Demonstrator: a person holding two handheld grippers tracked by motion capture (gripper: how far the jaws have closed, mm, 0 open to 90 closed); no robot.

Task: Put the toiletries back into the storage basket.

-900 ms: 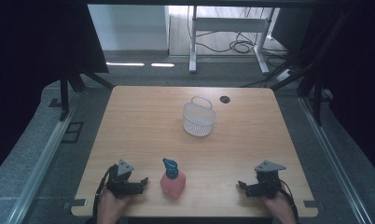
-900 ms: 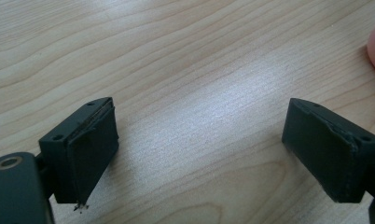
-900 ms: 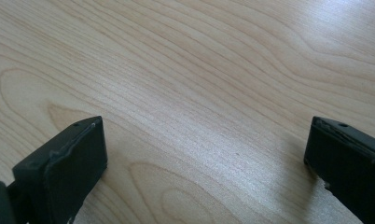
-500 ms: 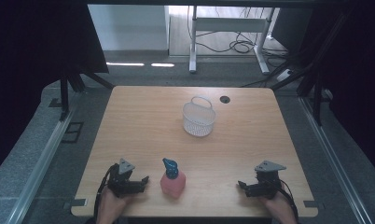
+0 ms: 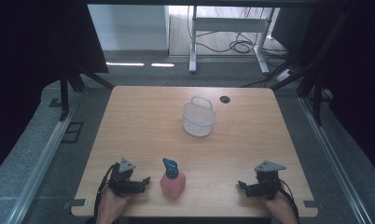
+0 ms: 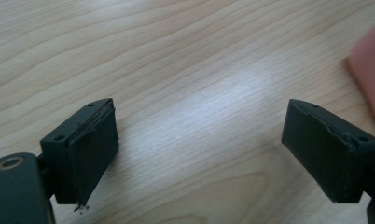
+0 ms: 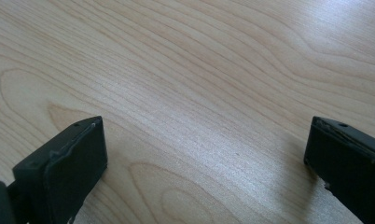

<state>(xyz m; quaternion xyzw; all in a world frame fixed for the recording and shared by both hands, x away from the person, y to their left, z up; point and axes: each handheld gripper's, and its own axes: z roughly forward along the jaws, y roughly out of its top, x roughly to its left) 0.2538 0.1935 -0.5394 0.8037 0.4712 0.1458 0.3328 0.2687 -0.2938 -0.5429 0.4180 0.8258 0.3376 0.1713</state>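
Observation:
A pink spray bottle [image 5: 172, 183] with a blue nozzle stands near the front edge of the wooden table [image 5: 143, 121]. My left gripper [image 5: 144, 181] rests on the table just left of the bottle, open, with bare wood between its jaws. In the left gripper view the gripper [image 6: 199, 144] stands wide, and the bottle's pink side [image 6: 371, 74] shows at the right edge. My right gripper [image 5: 242, 185] lies near the front right of the table, open too; in the right gripper view [image 7: 204, 154] nothing lies between its jaws.
A white mesh basket [image 5: 199, 116] with a handle stands past the table's middle. A dark cable hole [image 5: 225, 99] sits near the far edge. Black frame legs stand at both sides of the table, with a white stand and cables behind.

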